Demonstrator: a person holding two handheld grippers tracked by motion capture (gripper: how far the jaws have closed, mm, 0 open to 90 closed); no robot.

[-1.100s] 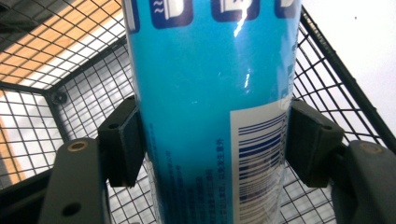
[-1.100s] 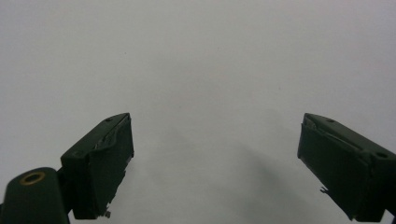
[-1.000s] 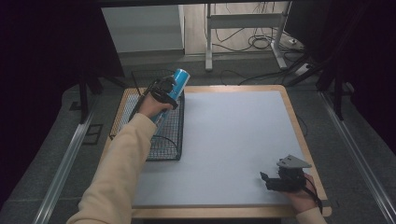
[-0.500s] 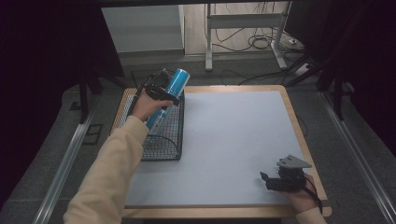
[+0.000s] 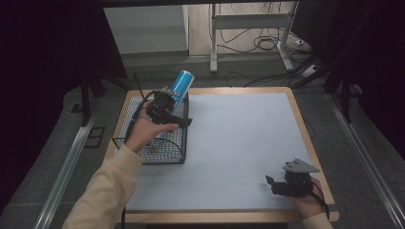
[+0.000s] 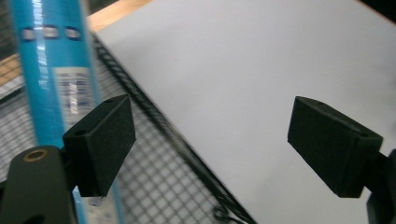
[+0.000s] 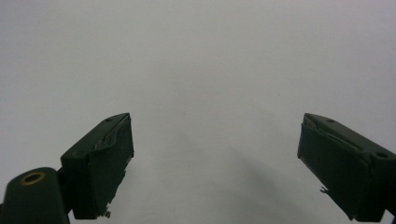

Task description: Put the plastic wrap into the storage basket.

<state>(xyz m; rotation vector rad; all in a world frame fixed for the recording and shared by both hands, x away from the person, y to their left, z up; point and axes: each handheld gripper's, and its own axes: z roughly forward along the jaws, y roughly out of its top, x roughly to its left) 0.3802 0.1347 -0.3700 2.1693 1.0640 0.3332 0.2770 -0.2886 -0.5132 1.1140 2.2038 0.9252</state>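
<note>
The blue can [image 5: 181, 82] is leaning tilted in the wire basket [image 5: 168, 151] at the counter's [image 5: 239, 143] left edge, its top poking above the rim. The left gripper [image 5: 185, 122] is hovering just beside it, jaws having just been opening, nothing between them. The right gripper [image 5: 270, 183] is sitting released near the counter's front right corner.
</note>
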